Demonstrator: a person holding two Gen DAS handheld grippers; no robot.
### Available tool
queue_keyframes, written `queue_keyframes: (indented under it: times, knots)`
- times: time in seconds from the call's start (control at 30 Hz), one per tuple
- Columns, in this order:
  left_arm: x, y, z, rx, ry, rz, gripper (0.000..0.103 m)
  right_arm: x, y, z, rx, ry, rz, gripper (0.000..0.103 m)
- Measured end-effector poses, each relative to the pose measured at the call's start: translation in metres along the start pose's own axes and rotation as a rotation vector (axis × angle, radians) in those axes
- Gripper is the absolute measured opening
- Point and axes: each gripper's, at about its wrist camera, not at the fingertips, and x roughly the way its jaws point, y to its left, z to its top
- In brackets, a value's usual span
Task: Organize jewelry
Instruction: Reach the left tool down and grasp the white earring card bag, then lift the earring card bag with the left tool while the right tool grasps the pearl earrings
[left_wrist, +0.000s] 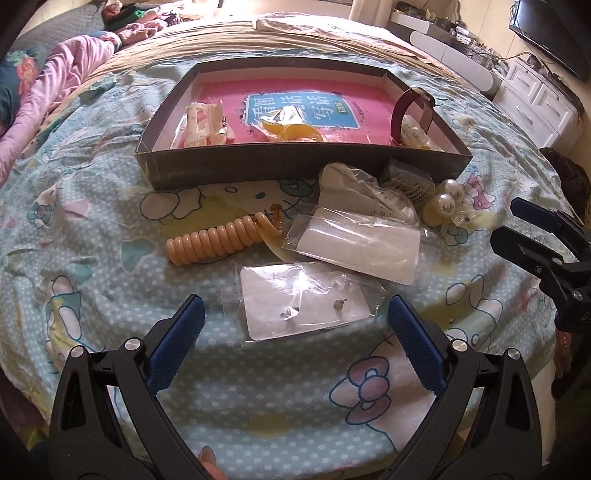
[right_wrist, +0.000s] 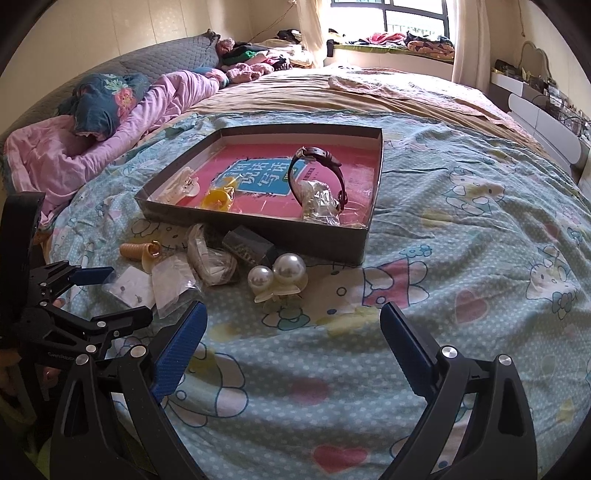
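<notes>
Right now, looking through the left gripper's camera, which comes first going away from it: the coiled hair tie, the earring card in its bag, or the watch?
1. Earring card in its clear bag, lying just ahead of the open left gripper, between its fingers.
2. Coiled peach hair tie, farther out and to the left, on the bedspread.
3. Watch, farthest, at the right end inside the box.

left gripper (jaws wide) flanks the bagged earring card on the bedspread.
</notes>
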Motion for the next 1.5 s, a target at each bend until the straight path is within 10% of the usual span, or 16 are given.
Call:
queue_keyframes:
  times: [0.27,0.5,0.73,1.5]
  knots:
    - [0.006,-0.006,0.001,0.011,-0.018,0.025,0.092,0.024,0.002,0.005,-0.035,0.020,-0.005,0.094]
    - [0.008,-0.013,0.002,0.053,-0.041,0.058,0.066,0.040,0.003,0.013,-0.066,0.032,0.001,0.084]
    - [0.002,-0.006,0.002,0.033,-0.050,0.025,0.060,0.051,0.009,0.015,-0.092,0.064,0.047,0.045]
    - [-0.062,0.034,0.010,-0.072,-0.195,-0.019,0.060,-0.023,0.024,0.022,-0.084,-0.052,0.097,0.044]
